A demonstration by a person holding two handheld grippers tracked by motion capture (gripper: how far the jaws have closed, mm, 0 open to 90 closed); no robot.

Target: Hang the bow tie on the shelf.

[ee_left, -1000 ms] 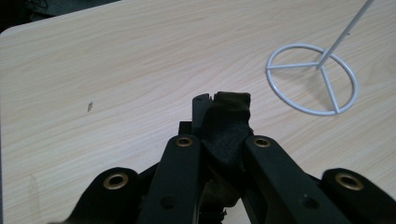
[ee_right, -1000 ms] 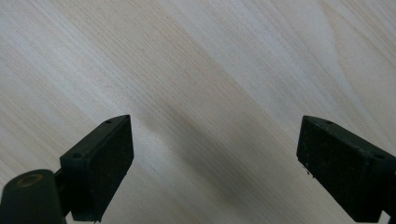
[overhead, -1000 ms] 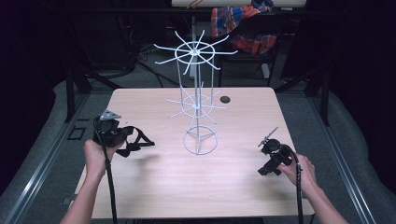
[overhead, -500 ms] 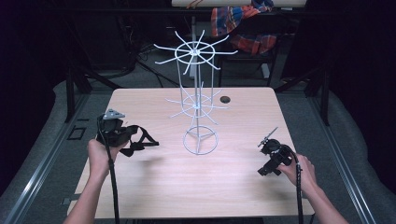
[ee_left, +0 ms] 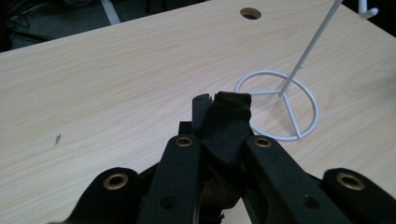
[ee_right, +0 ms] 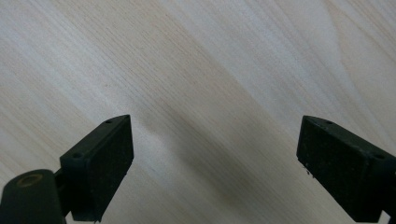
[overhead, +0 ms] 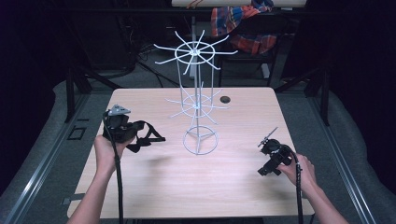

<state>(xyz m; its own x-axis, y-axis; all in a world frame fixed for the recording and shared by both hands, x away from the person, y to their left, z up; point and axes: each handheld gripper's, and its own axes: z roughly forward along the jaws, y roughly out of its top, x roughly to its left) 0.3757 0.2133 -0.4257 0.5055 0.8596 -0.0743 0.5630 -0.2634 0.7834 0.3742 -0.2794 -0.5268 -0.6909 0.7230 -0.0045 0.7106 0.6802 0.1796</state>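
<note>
A white wire display stand (overhead: 195, 53) with spoke arms stands mid-table on a ring base (ee_left: 315, 108). My left gripper (overhead: 139, 130) hovers left of that base, pointing toward it. It is shut on a black fabric strap piece (ee_left: 228, 122), whose loops (overhead: 150, 138) hang out past the jaws. At the table's right front my right gripper (overhead: 266, 165) is held low over the bare wood. Its jaws stand wide open (ee_right: 212, 158) with nothing between them.
The light wooden table (overhead: 154, 191) has a round cable hole (overhead: 225, 99) behind the stand. Dark floor and metal rails lie on both sides. A plaid cloth (overhead: 243, 23) hangs over a chair beyond the far edge.
My left gripper has moved a little to the right and upward, toward the stand, carrying the black strap piece. The right gripper has stayed where it was.
</note>
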